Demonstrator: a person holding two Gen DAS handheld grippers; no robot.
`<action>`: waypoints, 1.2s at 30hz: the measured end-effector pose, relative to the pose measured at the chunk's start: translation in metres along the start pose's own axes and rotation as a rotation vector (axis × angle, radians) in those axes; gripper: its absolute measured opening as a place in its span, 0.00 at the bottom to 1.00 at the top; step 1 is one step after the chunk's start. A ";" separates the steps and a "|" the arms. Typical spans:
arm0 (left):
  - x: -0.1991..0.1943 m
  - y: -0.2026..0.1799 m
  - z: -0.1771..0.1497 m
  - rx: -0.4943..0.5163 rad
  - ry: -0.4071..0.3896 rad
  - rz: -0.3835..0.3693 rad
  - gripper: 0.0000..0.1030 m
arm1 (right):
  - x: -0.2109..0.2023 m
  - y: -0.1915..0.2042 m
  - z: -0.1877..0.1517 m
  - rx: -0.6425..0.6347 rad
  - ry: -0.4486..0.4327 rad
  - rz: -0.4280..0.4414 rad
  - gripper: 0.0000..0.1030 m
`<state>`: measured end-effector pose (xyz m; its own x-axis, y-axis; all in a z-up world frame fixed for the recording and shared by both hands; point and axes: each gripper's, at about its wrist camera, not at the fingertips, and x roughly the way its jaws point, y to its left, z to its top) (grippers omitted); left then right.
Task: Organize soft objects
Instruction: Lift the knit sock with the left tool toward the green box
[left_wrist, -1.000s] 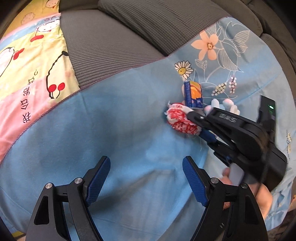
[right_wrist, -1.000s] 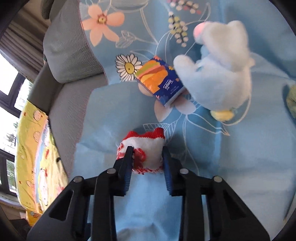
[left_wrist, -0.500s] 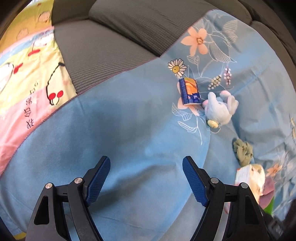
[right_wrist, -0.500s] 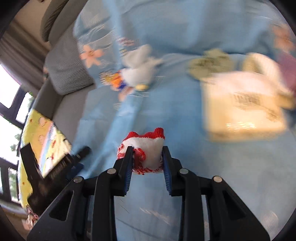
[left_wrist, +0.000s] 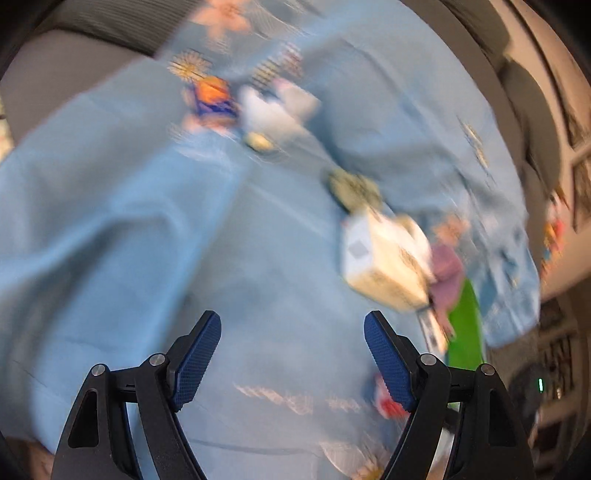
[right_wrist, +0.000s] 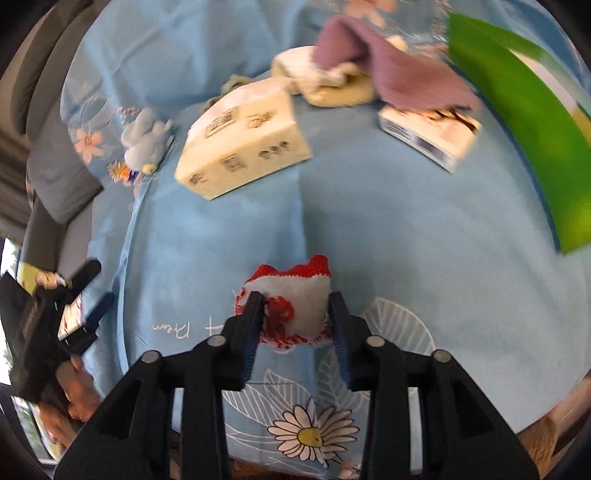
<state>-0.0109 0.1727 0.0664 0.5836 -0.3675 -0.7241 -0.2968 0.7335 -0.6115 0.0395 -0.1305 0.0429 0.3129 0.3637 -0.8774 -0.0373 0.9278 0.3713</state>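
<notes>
The right tool (right_wrist: 295, 332) has carried the red-and-white knitted piece (right_wrist: 290, 299) away from the blue plush toy (right_wrist: 146, 142) and the orange packet (left_wrist: 214, 98), and now hangs over the blue sheet (right_wrist: 406, 221) short of the white tissue pack (right_wrist: 243, 147), purple cloth (right_wrist: 384, 62) and green box (right_wrist: 517, 122). The left tool (left_wrist: 291, 354) has swung to the right, its view now blurred, with the tissue pack and green box come into its frame and the yellow cartoon blanket gone.
</notes>
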 end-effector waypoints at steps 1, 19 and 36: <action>0.005 -0.008 -0.006 0.023 0.029 -0.017 0.75 | 0.000 -0.004 0.000 0.016 0.000 0.011 0.41; 0.073 -0.092 -0.081 0.290 0.289 -0.126 0.62 | -0.018 -0.027 -0.006 0.029 -0.044 0.115 0.52; 0.069 -0.136 -0.086 0.455 0.245 -0.080 0.54 | -0.022 -0.040 -0.005 0.022 -0.066 0.239 0.36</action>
<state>0.0047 -0.0015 0.0719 0.3810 -0.5158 -0.7673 0.1318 0.8517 -0.5071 0.0293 -0.1747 0.0456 0.3585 0.5658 -0.7425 -0.0973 0.8137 0.5731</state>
